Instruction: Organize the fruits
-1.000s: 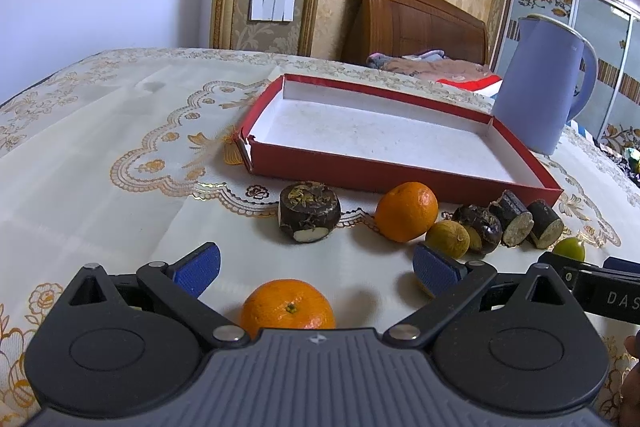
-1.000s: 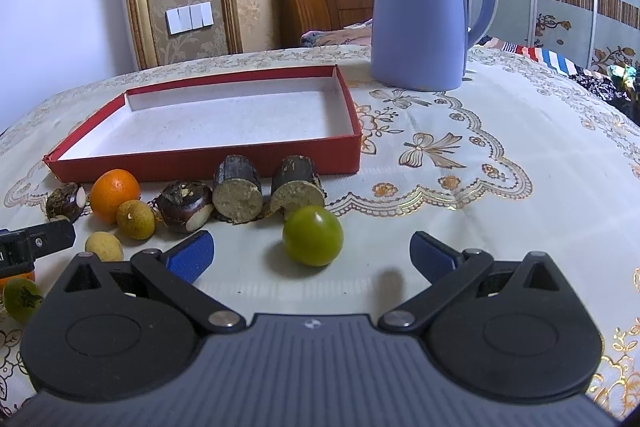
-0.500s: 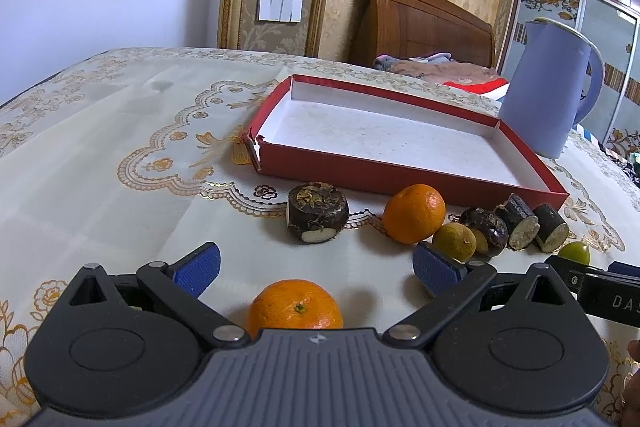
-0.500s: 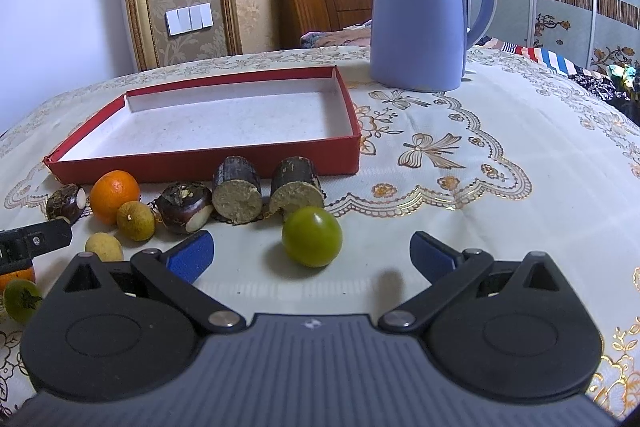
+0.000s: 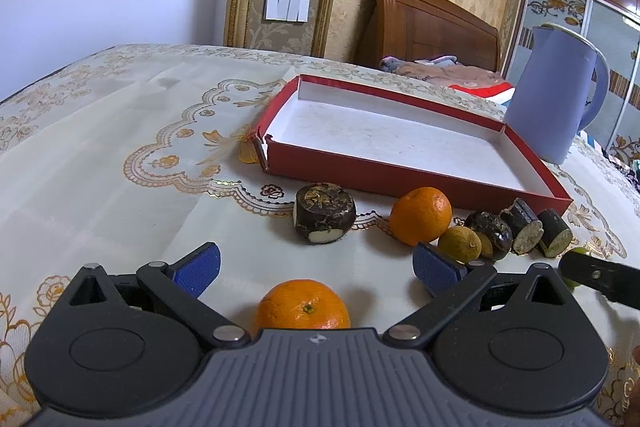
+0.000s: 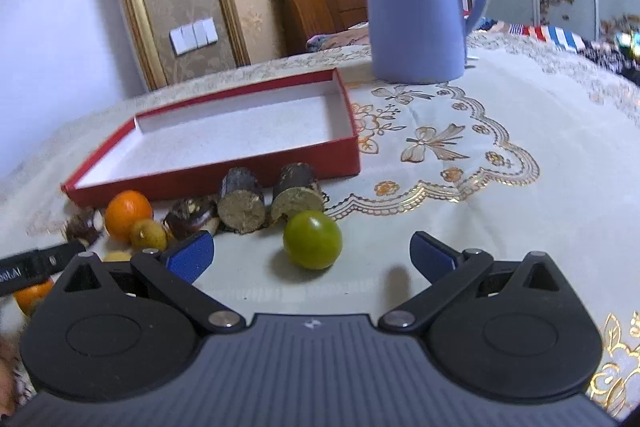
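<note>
1. The left gripper (image 5: 316, 265) stands with its blue-padded jaws spread wide and nothing between them. A round orange tangerine (image 5: 303, 305) sits on the cream embroidered tablecloth (image 5: 100, 155) just inside the span of the jaws, untouched by either pad.
2. Beyond it lies a dark brown, flat-topped water chestnut (image 5: 324, 213), apart from the rest of the row.
3. Next come a second orange tangerine (image 5: 421, 215), a small yellow-brown round fruit (image 5: 459, 244), another dark chestnut (image 5: 490, 233) and two dark cut sugarcane stubs (image 5: 536, 231). They sit close together along the near wall of the shallow red cardboard tray (image 5: 400, 179).
4. The tray's white floor is bare: no fruit has gone in, so the sorting looks barely begun and every piece is left to move.
5. The right gripper (image 6: 310, 255) is likewise spread open and empty, with a smooth round green fruit (image 6: 312, 239) on the cloth between its pads, near the cane stubs.
6. A tall lavender-blue plastic kettle (image 6: 418, 3) stands behind the tray's right corner, clear of the fruit.
7. Judging by position, each tool is lined up on its own fruit, and closing on them seems the step in hand.
</note>
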